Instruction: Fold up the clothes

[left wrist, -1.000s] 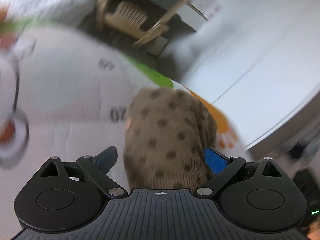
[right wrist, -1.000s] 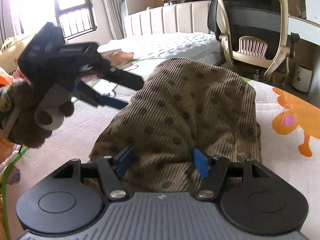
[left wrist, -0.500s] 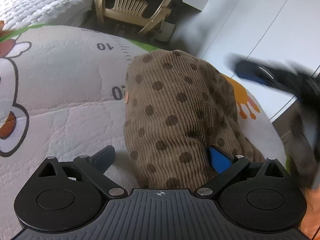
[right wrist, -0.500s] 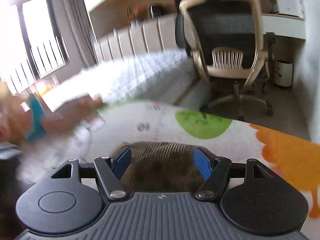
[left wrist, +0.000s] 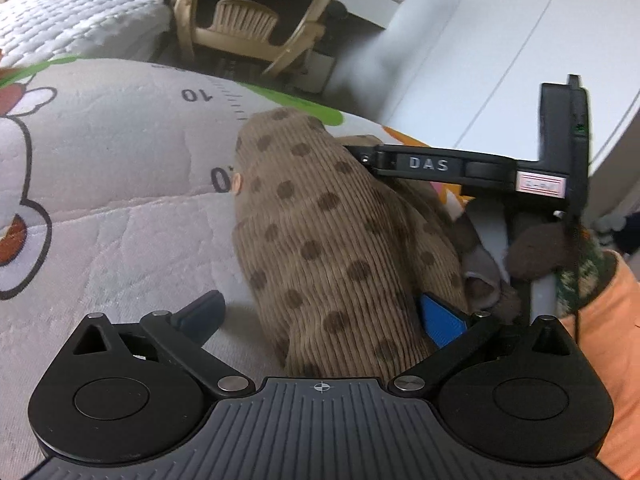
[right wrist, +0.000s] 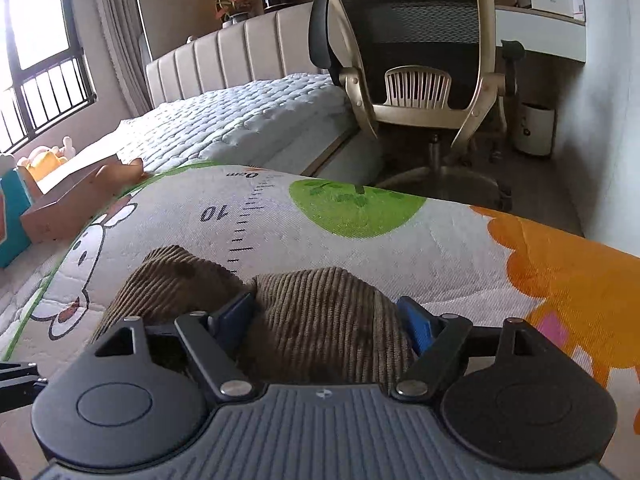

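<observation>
A brown corduroy garment with dark dots (left wrist: 340,248) lies bunched on a printed play mat (left wrist: 104,168). My left gripper (left wrist: 324,312) is open, its jaws wide apart with the cloth lying between them against the right blue pad (left wrist: 442,320). The right gripper's body (left wrist: 460,168) shows in the left wrist view, reaching onto the garment's far side. In the right wrist view my right gripper (right wrist: 326,316) is open, with a fold of the garment (right wrist: 320,312) bulging between its blue pads (right wrist: 416,322).
An office chair (right wrist: 416,64) stands beyond the mat's far edge. A bed with a quilted cover (right wrist: 240,120) lies to the left. A cardboard box (right wrist: 72,196) sits at the mat's left edge. A white wall (left wrist: 500,60) runs on the right.
The right gripper has swung down onto the garment, which lay high and draped a second ago and now lies low on the mat. The left gripper stays about the cloth.
</observation>
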Tool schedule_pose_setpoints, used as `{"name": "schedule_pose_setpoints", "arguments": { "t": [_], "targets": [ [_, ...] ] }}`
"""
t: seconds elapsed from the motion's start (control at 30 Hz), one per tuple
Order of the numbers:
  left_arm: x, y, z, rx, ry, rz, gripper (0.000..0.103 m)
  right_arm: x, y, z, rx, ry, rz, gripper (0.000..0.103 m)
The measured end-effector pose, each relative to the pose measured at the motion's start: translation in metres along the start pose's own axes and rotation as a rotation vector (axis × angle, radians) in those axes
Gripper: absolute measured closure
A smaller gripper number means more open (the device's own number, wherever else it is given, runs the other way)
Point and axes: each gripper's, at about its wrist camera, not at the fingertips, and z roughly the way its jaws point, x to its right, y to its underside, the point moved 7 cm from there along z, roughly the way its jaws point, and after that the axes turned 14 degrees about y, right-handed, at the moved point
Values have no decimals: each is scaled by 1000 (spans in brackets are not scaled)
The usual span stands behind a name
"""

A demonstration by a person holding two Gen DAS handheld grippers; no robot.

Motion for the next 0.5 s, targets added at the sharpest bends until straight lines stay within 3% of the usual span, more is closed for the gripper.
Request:
{"name": "schedule_pose_setpoints", "arguments": {
  "t": [0.2,0.33,0.47,0.5],
  "targets": [
    [-2,-8,-6,6,-71,-99,0,4,-4,-3,13,12,16,22],
    [7,-18,3,-15,-130,-45,0,8,-1,-39,75,58,-55,22],
    [10,-21,7,-18,-108,-61,0,26,37,-56,46,240,-252,22],
    [10,-21,8,-18,-102,-64,0,35,47,-58,35,258,-254,19]
  ]
}}
